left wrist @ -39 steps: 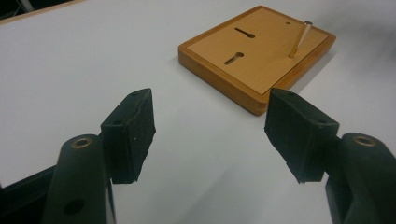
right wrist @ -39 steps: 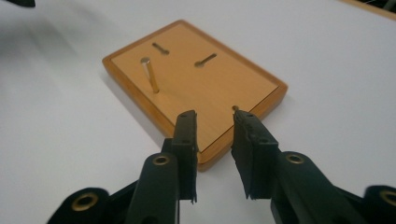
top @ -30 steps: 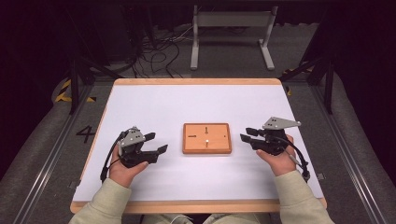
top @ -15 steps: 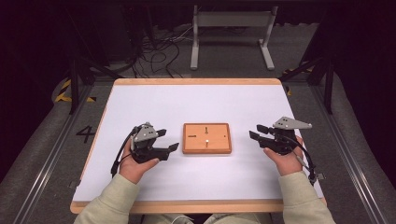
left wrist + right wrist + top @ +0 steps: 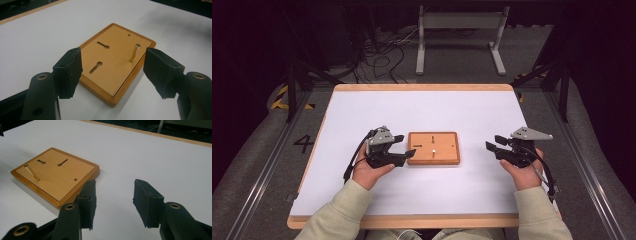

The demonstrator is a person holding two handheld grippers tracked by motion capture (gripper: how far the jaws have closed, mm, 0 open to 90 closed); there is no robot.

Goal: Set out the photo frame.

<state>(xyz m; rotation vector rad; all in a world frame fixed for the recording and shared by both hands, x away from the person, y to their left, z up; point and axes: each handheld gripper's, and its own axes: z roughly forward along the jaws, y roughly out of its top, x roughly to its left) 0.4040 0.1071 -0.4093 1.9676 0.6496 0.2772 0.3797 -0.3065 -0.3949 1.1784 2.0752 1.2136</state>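
Two hand-held grippers, both jaws wide, empty. Left hand-held gripper (image 5: pixel 408 152) at wooden board (image 5: pixel 444 155) edge, approach step; next likely squares jaws on brass peg (image 5: pixel 134 53). Right hand-held gripper (image 5: pixel 492 145) apart.

White table (image 5: pixel 422 107), light wooden rim. Lone wooden board (image 5: pixel 444 149) lies flat near centre, toward person's edge. Two keyhole slots, one small hole in board; thin brass pin (image 5: pixel 134 53) stands upright in it.

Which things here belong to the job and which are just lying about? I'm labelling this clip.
Job:
wooden board
brass pin standing in the board
left hand-held gripper, open at the board
right hand-held gripper, open

Lying about:
cables on the floor
metal stand
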